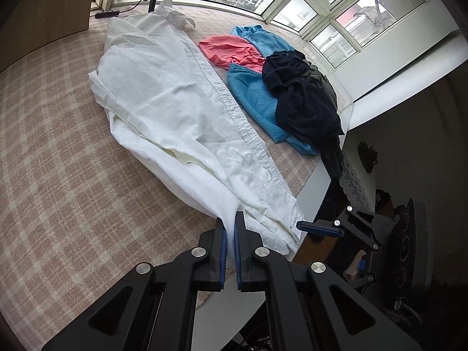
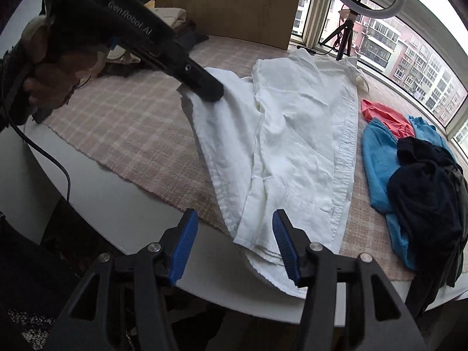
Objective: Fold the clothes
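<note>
Pinching white shirt (image 1: 175, 111) in left tongs (image 1: 230, 228).

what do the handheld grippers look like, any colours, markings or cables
Both grippers, left and right, are black angular frames with silver round bolts and triangular cut-outs. Their fingers carry ribbed blue pads. The left one's body bears pale "GenRobot.AI" lettering, and a black cable hangs below it.
</note>
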